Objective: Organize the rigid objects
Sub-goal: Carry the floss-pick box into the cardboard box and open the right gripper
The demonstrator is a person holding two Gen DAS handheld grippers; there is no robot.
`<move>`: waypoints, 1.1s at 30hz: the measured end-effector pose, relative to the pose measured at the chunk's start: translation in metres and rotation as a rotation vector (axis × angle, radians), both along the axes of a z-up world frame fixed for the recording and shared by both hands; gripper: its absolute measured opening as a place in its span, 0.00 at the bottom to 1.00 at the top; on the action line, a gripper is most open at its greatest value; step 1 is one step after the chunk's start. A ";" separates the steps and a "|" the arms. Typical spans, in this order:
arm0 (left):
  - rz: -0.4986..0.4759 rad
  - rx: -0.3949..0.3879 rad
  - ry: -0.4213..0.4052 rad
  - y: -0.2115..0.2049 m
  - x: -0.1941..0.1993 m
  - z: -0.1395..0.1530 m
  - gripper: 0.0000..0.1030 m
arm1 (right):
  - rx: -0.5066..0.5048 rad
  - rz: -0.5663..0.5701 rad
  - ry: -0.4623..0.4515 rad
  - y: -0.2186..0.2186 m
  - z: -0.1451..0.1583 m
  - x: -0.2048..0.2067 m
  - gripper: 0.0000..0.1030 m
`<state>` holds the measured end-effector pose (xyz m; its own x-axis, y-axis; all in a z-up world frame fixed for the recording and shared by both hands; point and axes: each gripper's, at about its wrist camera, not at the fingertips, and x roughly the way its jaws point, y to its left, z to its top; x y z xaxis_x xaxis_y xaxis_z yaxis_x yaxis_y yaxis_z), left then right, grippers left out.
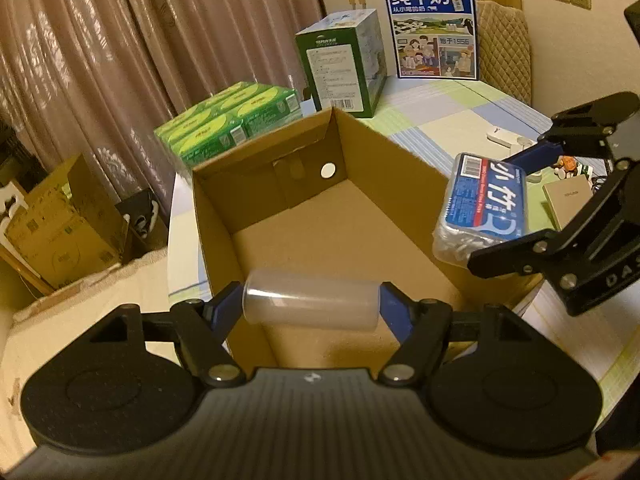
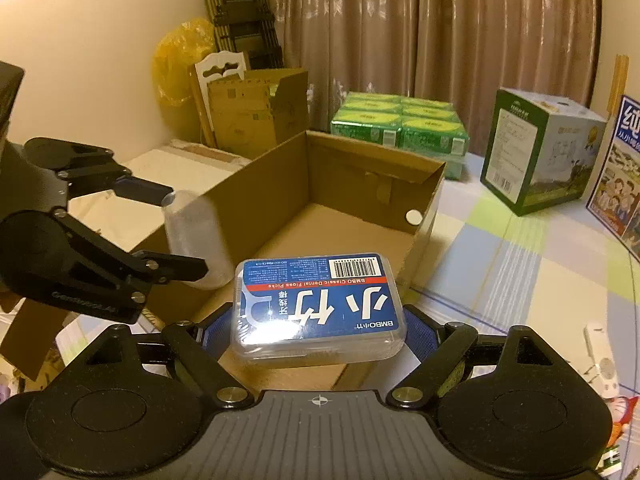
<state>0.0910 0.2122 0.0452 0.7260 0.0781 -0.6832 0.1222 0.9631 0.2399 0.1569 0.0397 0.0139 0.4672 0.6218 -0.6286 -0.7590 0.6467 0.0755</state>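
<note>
Seen from the left wrist, the left gripper (image 1: 312, 306) clamps a translucent plastic bottle (image 1: 311, 303) lying crosswise between its blue pads, held above the near edge of an open cardboard box (image 1: 400, 172) whose brown floor is bare. To the right of the box the right gripper (image 1: 512, 200) carries a clear case of dental floss picks (image 1: 482, 210) with a blue label, hanging over the box's right wall. Behind the box stand a wrapped pack of green cartons (image 1: 232, 120), a green and white carton (image 1: 344, 68) and a blue milk carton (image 1: 434, 28) with printed pictures, all on the checked tablecloth (image 1: 480, 108); brown curtains (image 1: 120, 40) hang beyond, and a small beige box (image 1: 568, 204) lies on the cloth to the right of the cardboard box. From the right wrist, the right gripper (image 2: 320, 320) is closed on the floss-pick case (image 2: 320, 304), label up with its barcode facing the cardboard box (image 2: 360, 168), just before the box's near corner. The left gripper (image 2: 188, 232) comes in from the left of the box with the bottle (image 2: 196, 236) pinched upright in this view, against the box's left wall. Past the box sit the green cartons (image 2: 400, 124), and to its right the green and white carton (image 2: 540, 152); a white remote (image 2: 600, 360) lies on the tablecloth (image 2: 520, 260) well to the right of the box.
</note>
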 end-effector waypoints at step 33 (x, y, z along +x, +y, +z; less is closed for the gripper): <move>0.105 -0.133 -0.094 -0.013 -0.019 0.028 0.72 | 0.093 -0.124 -0.059 -0.063 0.021 -0.028 0.84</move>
<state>0.0716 0.1990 0.0732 0.7800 0.0702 -0.6218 0.0024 0.9933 0.1152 0.1285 -0.0238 0.0354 0.5784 0.6112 -0.5403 -0.6790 0.7278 0.0965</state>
